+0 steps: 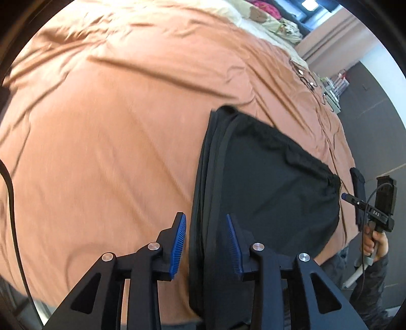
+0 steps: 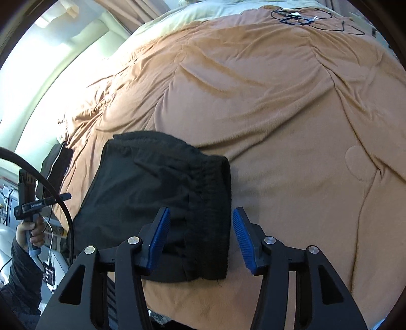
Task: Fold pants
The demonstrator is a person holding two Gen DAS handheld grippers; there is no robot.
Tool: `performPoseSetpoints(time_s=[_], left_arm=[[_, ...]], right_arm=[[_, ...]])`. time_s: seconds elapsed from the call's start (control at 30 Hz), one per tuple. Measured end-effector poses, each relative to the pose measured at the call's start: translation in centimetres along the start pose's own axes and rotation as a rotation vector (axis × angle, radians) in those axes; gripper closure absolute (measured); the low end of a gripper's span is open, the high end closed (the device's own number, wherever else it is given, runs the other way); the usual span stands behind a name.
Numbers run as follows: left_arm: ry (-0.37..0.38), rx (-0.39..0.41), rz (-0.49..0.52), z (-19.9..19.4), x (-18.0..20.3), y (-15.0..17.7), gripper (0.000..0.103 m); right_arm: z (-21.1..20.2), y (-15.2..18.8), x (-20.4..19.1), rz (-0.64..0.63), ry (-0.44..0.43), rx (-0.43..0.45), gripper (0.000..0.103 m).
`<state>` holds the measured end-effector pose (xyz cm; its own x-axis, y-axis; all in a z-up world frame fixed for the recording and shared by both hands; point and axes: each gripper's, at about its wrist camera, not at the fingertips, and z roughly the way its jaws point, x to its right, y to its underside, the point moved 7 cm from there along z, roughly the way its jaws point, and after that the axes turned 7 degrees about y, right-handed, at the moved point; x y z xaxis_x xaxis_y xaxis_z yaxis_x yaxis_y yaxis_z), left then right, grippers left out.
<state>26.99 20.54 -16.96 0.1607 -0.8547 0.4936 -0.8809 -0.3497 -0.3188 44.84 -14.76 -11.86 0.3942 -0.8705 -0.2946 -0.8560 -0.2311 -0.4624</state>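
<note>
The black pants (image 1: 274,187) lie folded into a compact bundle on an orange-brown blanket (image 1: 114,127) near the bed's front edge. My left gripper (image 1: 206,243) stands open over the bundle's left folded edge; the layered cloth runs between its blue pads (image 1: 179,243), which do not press on it. In the right wrist view the pants (image 2: 142,193) show their gathered waistband at the right end. My right gripper (image 2: 200,238) is open astride that waistband edge, with its pads (image 2: 242,238) clear of the cloth. Each gripper appears in the other's view, held by a hand (image 2: 33,233).
A second dark item (image 2: 55,165) lies at the blanket's edge beside the pants. Thin black cables (image 2: 299,15) and small parts sit at the far end of the blanket. Pillows and clothes (image 1: 276,22) are piled beyond. A black cable (image 1: 12,203) hangs at the left.
</note>
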Motion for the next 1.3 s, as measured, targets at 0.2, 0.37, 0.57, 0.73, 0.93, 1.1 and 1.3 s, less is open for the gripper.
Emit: performPoseSetpoints(time_s=[0.2, 0.37, 0.57, 0.73, 0.93, 1.1, 1.3], left_arm=[[-0.012, 0.013, 0.122, 2.2, 1.9, -3.8, 0.057], [-0.015, 0.000, 0.173, 4.6, 2.9, -5.9, 0.057], [-0.027, -0.016, 0.231, 6.9, 3.7, -7.8, 0.057], [-0.027, -0.029, 0.290, 8.8, 4.7, -9.2, 0.057], [-0.057, -0.051, 0.359, 11.2, 5.3, -10.5, 0.057], [-0.072, -0.075, 0.400, 13.0, 5.6, -11.0, 0.057], [-0.054, -0.079, 0.383, 13.4, 5.4, -11.0, 0.097]], right_arm=[[0.7, 0.5, 0.7, 0.007, 0.039, 0.004, 0.054], [0.5, -0.2, 0.4, 0.003, 0.060, 0.012, 0.054], [0.5, -0.4, 0.7, 0.001, 0.086, 0.006, 0.054], [1.0, -0.5, 0.6, -0.002, 0.095, -0.003, 0.054], [1.9, -0.8, 0.5, -0.015, 0.115, -0.020, 0.054], [2.8, -0.9, 0.6, -0.020, 0.133, -0.032, 0.055], [3.1, -1.2, 0.1, -0.048, 0.174, -0.013, 0.078]])
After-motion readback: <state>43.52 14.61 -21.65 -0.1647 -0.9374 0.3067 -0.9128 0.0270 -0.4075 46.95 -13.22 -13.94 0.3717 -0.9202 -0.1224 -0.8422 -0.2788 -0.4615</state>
